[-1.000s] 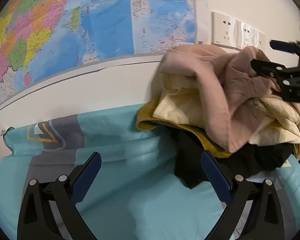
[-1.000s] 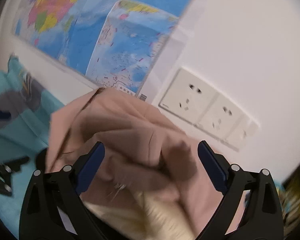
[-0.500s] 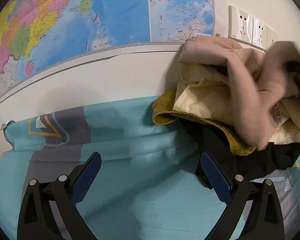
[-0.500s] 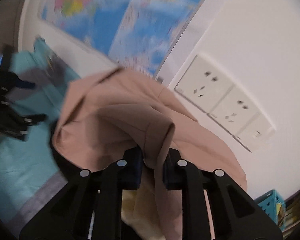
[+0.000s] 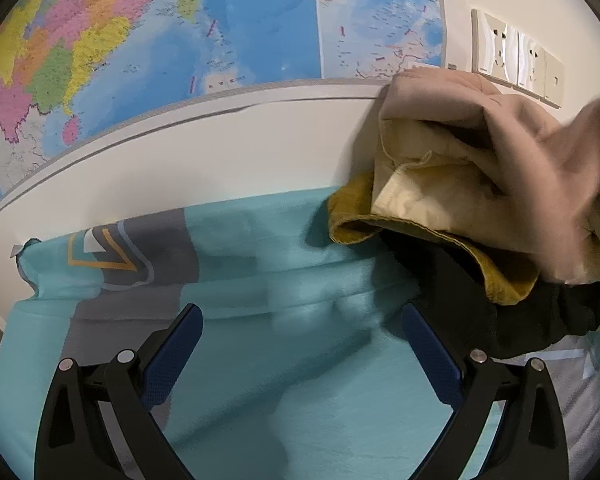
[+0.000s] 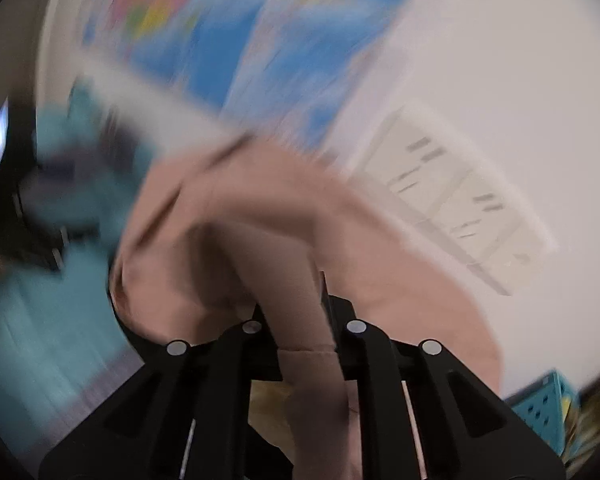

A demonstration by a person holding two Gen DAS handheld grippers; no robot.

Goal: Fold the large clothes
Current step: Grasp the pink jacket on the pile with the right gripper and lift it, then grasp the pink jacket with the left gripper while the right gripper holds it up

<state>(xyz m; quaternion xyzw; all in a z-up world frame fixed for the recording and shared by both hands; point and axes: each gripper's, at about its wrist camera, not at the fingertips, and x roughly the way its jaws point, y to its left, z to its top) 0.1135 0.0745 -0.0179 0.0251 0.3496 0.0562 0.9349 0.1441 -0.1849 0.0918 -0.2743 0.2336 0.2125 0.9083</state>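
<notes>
White wall with a coloured map [image 5: 220, 28] and a row of sockets [image 5: 516, 60] behind a bed under a teal sheet [image 5: 292, 288]. Heaped against the wall at the sheet's right end: pink garment [image 5: 440, 96] on top, cream cloth [image 5: 440, 196] beneath, mustard piece [image 5: 352, 216] and black garment [image 5: 460, 300] at the bottom. Left tool [image 5: 300, 344] low over bare sheet, jaws wide apart, nothing between. Right tool [image 6: 300, 320] just drawn together, clamped on a fold of the pink garment, view heavily blurred.
</notes>
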